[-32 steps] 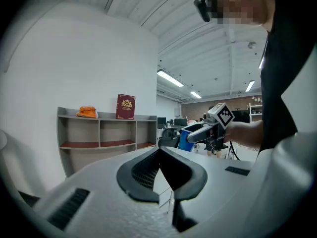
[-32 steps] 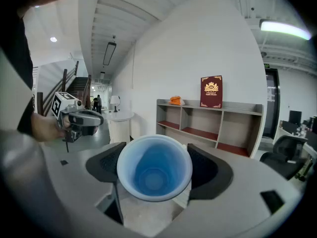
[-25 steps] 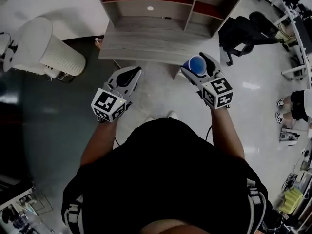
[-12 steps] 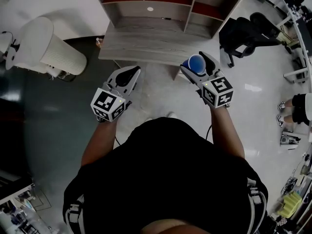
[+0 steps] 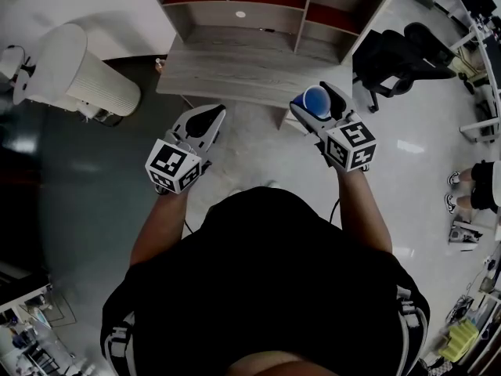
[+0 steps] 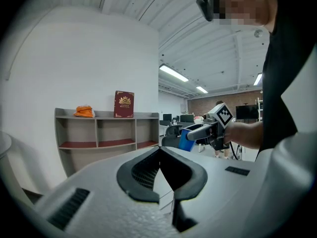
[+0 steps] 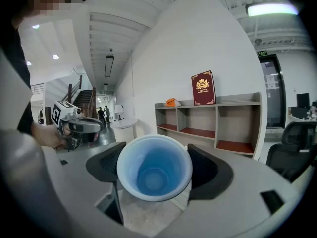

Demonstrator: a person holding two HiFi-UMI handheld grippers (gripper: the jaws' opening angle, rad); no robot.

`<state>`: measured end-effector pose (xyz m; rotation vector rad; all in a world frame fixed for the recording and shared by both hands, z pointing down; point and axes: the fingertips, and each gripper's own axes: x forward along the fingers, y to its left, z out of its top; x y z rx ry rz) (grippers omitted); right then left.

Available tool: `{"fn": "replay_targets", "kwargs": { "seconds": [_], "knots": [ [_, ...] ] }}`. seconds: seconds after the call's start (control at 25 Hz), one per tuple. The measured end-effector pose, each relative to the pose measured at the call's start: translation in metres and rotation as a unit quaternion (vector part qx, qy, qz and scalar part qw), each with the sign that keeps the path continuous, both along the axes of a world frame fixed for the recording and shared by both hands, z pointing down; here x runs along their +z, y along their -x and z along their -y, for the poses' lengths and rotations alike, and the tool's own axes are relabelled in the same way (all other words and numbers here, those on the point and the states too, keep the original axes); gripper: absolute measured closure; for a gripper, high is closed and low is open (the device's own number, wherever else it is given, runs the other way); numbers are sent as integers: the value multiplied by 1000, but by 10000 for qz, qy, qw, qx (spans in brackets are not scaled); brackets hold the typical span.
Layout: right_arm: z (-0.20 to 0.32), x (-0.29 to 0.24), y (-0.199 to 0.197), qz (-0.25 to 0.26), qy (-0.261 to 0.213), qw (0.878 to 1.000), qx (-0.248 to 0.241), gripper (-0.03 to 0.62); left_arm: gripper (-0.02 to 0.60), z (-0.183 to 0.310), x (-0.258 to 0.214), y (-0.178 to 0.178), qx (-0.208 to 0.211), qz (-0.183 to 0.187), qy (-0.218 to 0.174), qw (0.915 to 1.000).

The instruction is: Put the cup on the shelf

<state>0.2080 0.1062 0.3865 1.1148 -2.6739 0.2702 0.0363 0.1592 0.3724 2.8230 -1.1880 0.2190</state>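
A blue cup [image 7: 154, 168] sits between the jaws of my right gripper [image 7: 154, 166], which is shut on it, mouth toward the camera. In the head view the cup [image 5: 316, 101] shows at the tip of the right gripper [image 5: 321, 104], just short of the wooden shelf unit [image 5: 258, 37]. My left gripper [image 5: 205, 120] hangs level with it to the left, jaws pressed together on nothing. The left gripper view shows those shut jaws, the left gripper [image 6: 159, 158], the shelf [image 6: 106, 133] beyond, and the cup [image 6: 186, 139] at the right. The shelf [image 7: 213, 123] stands ahead in the right gripper view.
A red book [image 7: 203, 88] and an orange object [image 7: 171, 102] rest on top of the shelf. A white round table [image 5: 78, 73] stands to the left, a black office chair [image 5: 391, 53] to the right. A seated person's legs [image 5: 473, 194] show at the far right.
Both grippers have drifted slightly toward the shelf; the cup stays held in the right gripper. The person at the far right has shifted their legs.
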Motion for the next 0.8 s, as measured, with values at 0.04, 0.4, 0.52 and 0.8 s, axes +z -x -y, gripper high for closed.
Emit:
{"fn": "replay_targets", "kwargs": {
  "seconds": [0.04,0.4,0.52,0.8],
  "knots": [
    [1,0,-4,26,4,10000,-20,206,565,1,1,-5,-11,2,8,10000],
    [8,9,-21,16,74,9999,-140,206,565,-2,13,-31,-71,-8,117,9999],
    [8,14,-21,1,137,9997,-211,206,565,-2,18,-32,-122,-28,161,9998],
    [16,20,-12,-3,174,9996,-240,206,565,5,24,-24,-180,-86,161,9997]
  ]
}}
